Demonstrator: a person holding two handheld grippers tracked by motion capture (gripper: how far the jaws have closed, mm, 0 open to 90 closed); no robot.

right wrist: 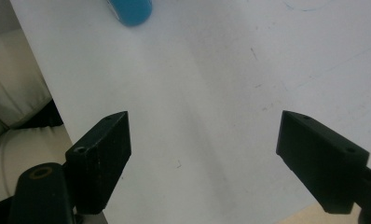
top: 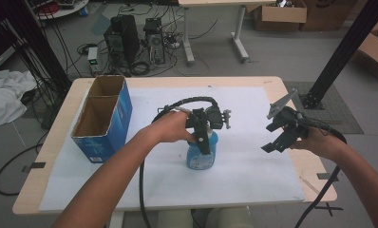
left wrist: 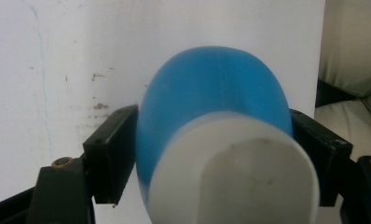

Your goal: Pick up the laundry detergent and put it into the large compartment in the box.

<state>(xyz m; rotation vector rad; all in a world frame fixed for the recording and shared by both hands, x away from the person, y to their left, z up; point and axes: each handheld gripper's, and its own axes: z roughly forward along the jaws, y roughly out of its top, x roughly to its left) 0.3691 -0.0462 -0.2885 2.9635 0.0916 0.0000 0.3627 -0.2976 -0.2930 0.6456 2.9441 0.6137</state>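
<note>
Left gripper [top: 203,137] reaches down over a blue bottle [top: 202,154] that stands upright on the white sheet [top: 253,156] near the middle of the table [top: 54,156]. In the left gripper view its two black jaws sit against either side of the bottle [left wrist: 211,93], with no gap showing between pads and plastic, so it grips the bottle just below the white cap [left wrist: 235,172]. That cap is blurred and cut off by the bottom edge, and the bottle's base is hidden behind its own body. From above, the person's left hand [top: 170,127] and the gripper cover the bottle's top; the label is too small to read.

Right gripper [top: 284,137] hangs well apart to the right, above the sheet's right edge, jaws spread wide with nothing between them. In the right gripper view a rounded blue piece of the bottle [right wrist: 130,10] is cut off at the top edge.

A blue cardboard box [top: 104,118] with two open compartments stands at the left of the table; their depths lie in shadow
</note>
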